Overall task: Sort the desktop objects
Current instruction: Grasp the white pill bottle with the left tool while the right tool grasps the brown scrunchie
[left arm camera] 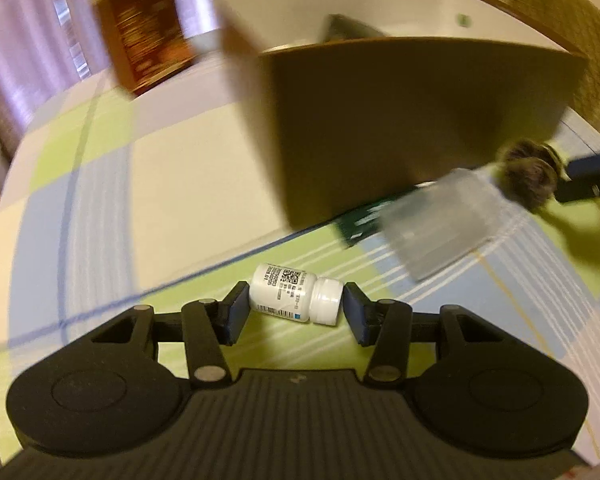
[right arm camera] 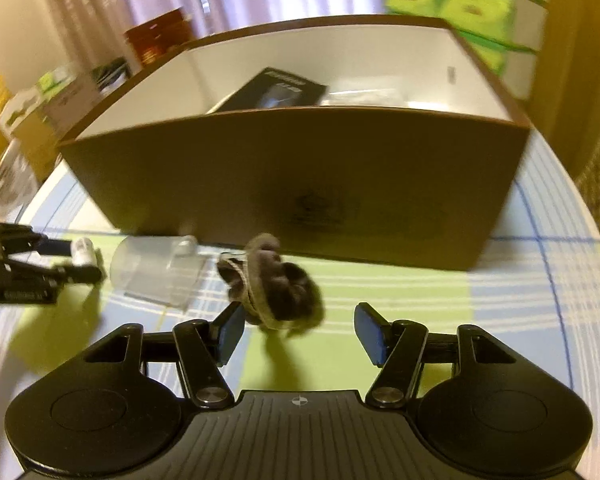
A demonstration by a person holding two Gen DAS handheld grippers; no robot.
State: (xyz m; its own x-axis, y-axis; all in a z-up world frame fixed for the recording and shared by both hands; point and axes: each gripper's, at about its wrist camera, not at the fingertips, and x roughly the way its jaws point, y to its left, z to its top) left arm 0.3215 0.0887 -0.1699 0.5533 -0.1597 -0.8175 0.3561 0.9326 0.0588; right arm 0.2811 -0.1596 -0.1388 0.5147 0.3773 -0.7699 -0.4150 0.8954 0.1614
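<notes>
- 2 grippers are working over my checked tablecloth [left arm camera: 100, 208], in front of a brown cardboard box [right arm camera: 292, 184].
- My left gripper [left arm camera: 296, 308] is closing on a small white pill bottle [left arm camera: 296, 294]; the bottle is lying on its side, its base touching 1 blue pad and its cap just beside the other, so I am holding it end to end or very nearly so.
- From my right wrist view, that same bottle [right arm camera: 83, 250] is showing between the left gripper's [right arm camera: 80, 260] fingers at the left edge.
- My right gripper [right arm camera: 300, 334] is standing wide open with nothing held; a brown furry plush keyring [right arm camera: 276, 284] is lying on the cloth just ahead, nearer the left finger [right arm camera: 230, 330].
- A clear plastic cup [right arm camera: 156, 268] is lying on its side beside the plush, close to the box's front wall.
- Inside the box, a black booklet [right arm camera: 276, 90] is leaning against the white inner wall.
- Blur is hiding the dark green item [left arm camera: 360, 220] under the cup [left arm camera: 440, 220].
</notes>
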